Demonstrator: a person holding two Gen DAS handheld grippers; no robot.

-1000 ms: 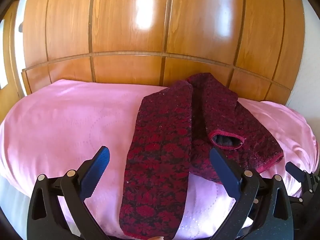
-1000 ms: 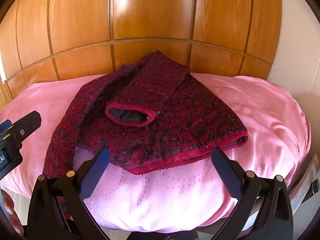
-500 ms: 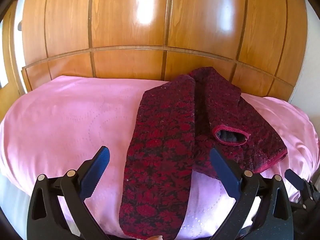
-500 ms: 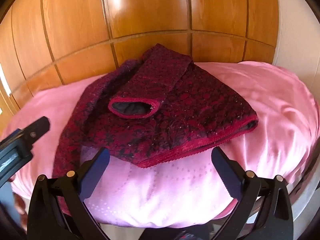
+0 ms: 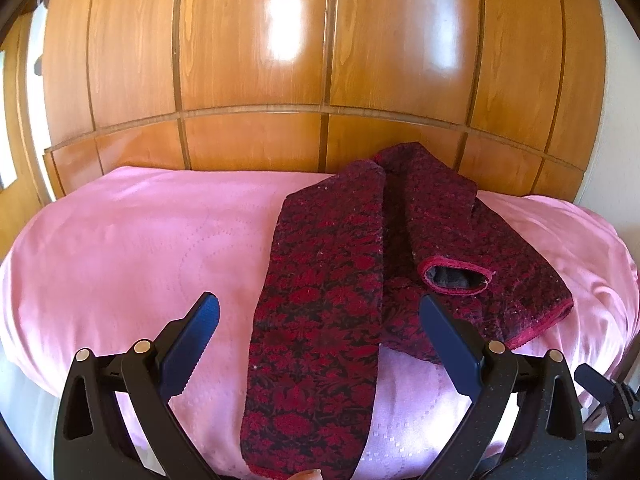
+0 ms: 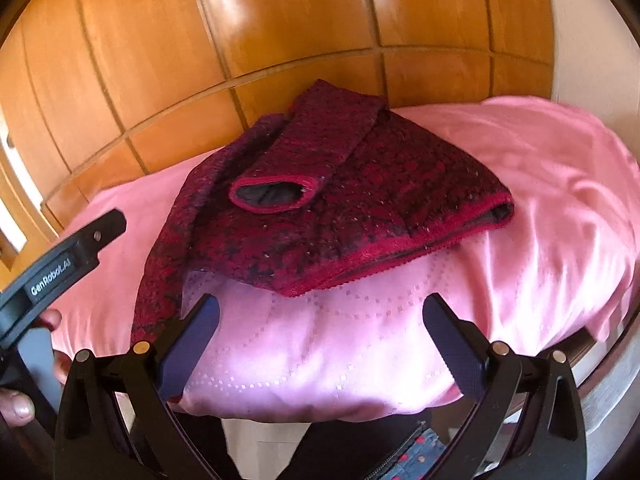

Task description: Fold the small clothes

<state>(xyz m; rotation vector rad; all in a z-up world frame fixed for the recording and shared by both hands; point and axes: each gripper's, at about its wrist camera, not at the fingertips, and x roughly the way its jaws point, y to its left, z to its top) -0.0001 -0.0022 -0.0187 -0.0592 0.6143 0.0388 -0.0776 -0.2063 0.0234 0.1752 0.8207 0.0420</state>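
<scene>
A small dark red patterned garment (image 5: 336, 280) lies on a pink padded surface (image 5: 120, 248). One sleeve runs toward the near edge; the other is folded across the body, its cuff opening (image 5: 456, 276) facing me. My left gripper (image 5: 320, 344) is open and empty, its jaws either side of the long sleeve, above it. In the right wrist view the garment (image 6: 360, 200) lies ahead with its hem nearest. My right gripper (image 6: 320, 344) is open and empty over bare pink cloth (image 6: 320, 340) just short of the hem.
A glossy wooden panelled wall (image 5: 320, 60) stands right behind the pink surface. The left gripper's body and the hand holding it (image 6: 52, 280) show at the left of the right wrist view. The surface's front edge drops off just below both grippers.
Both grippers have drawn back and risen slightly. The right one has swung and tilted, so the garment now sits higher and further left in its view. Both stay open. The garment has not moved.
</scene>
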